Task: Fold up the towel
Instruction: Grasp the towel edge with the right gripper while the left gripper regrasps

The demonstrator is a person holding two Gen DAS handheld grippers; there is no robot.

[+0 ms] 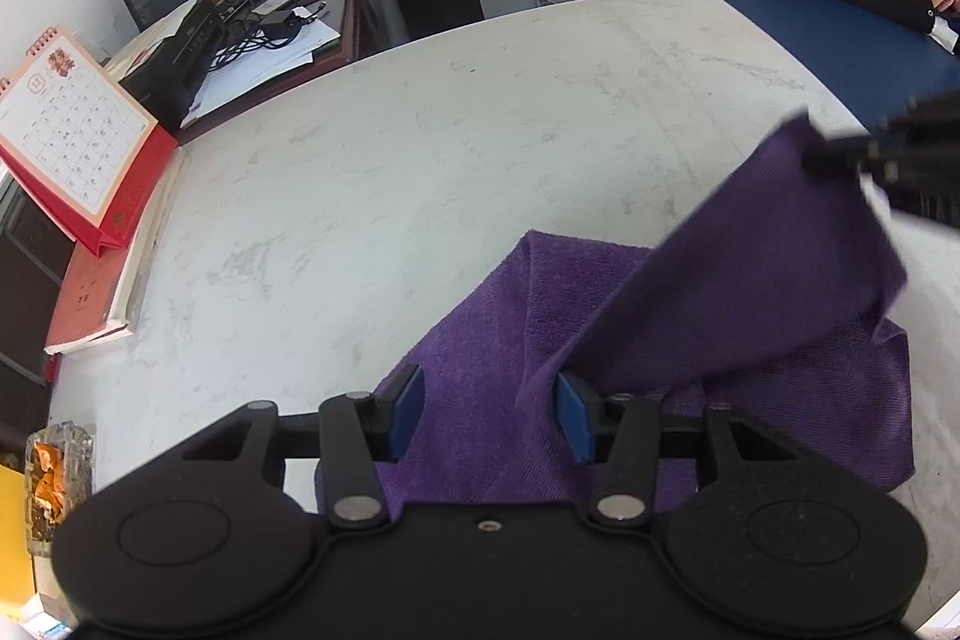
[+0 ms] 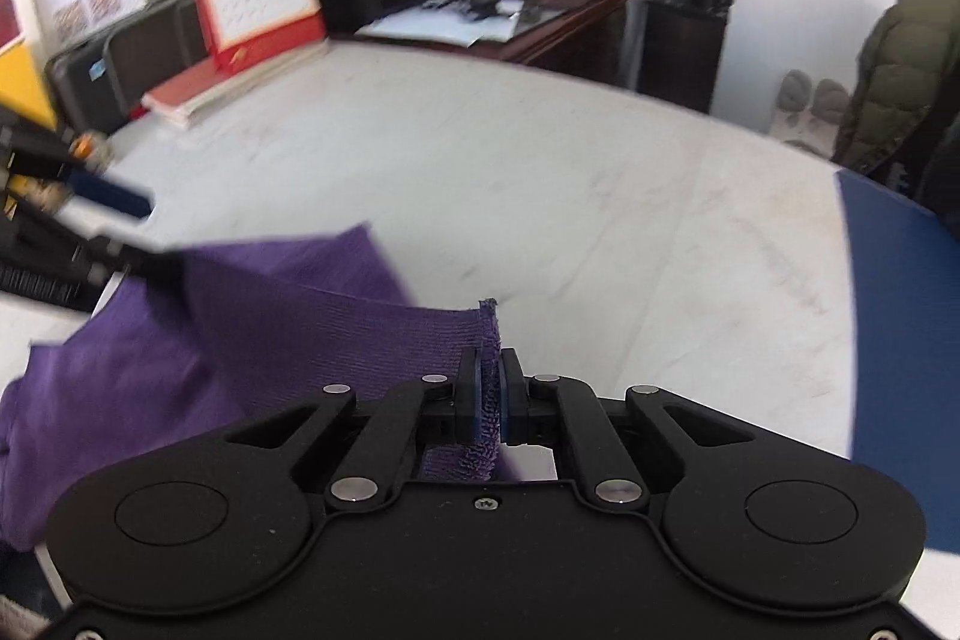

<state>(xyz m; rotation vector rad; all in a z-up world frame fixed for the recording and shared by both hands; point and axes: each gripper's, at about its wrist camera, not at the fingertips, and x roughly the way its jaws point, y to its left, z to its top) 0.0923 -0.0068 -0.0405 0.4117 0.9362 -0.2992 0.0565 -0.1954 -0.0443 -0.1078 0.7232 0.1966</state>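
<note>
Pinching the limp purple towel (image 2: 288, 334) at its corner, right tool (image 2: 489, 388) is clamped; left tool (image 1: 489, 415) gapes half-wide, empty.

Bright even daylight, fisheye-bent edges, motion blur in right-wrist view.

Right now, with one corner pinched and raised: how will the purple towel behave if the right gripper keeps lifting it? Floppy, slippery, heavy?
Likely floppy: the purple towel drapes in a slack sheet from the right gripper, the rest flat on the table. Probably light: a thin pinched edge carries the raised flap. Slip seems unlikely; the looped pile looks grippy between shut pads. The left gripper is open over it.
</note>
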